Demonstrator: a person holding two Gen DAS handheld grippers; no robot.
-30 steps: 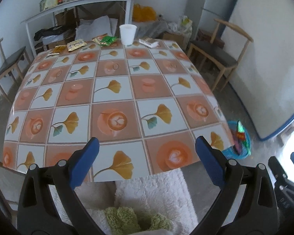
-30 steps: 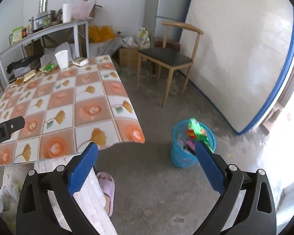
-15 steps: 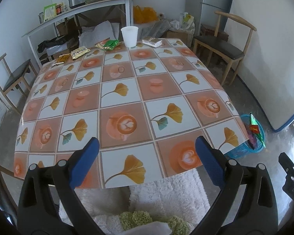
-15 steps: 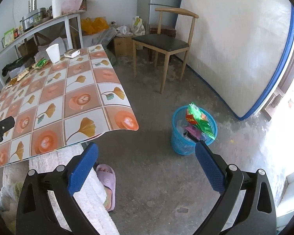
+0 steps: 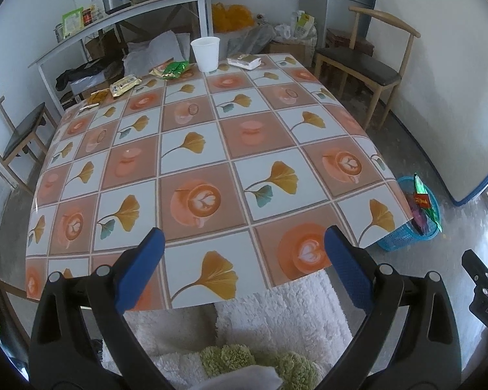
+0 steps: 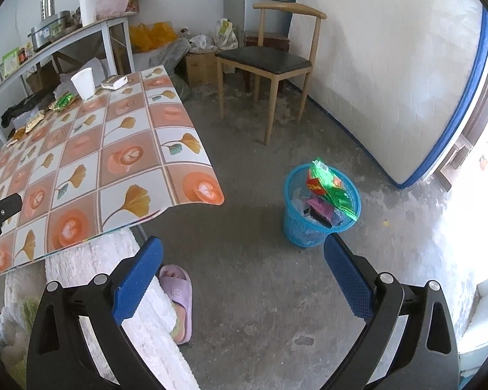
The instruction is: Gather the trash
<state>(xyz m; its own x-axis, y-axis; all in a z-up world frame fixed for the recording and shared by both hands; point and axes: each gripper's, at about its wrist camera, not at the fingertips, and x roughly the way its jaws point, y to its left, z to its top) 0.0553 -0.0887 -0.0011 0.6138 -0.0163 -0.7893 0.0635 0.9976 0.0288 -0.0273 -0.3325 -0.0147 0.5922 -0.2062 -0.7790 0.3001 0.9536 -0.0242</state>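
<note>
Concrete floor (image 6: pixel 260 260) runs under a tabletop (image 5: pixel 211 169) covered in a ginkgo-leaf and coffee-cup print. At the far edge of that tabletop, toward 12 o'clock in the left wrist view, stand a white paper cup (image 5: pixel 205 53) and, just beside it at 1 o'clock, a small white packet (image 5: pixel 244 61). A green wrapper (image 5: pixel 174 70) lies near the cup at 11 o'clock, and two yellowish snack wrappers (image 5: pixel 125 83) lie farther along toward 10 o'clock. The left tool (image 5: pixel 244 260) hovers over the near edge with its blue pads spread wide and nothing between them. The right tool (image 6: pixel 242 276) hangs above the floor off the tabletop's corner, likewise spread and empty. In its view, a blue mesh bin (image 6: pixel 320 224) stands on the floor at 1 o'clock, stuffed with coloured wrappers, a green one (image 6: pixel 332 188) poking above the rim. A wooden chair (image 6: pixel 270 58) stands beyond, near the white wall. A lilac slipper (image 6: pixel 177 295) lies on the floor beside white fleecy fabric (image 6: pixel 153 318).
</note>
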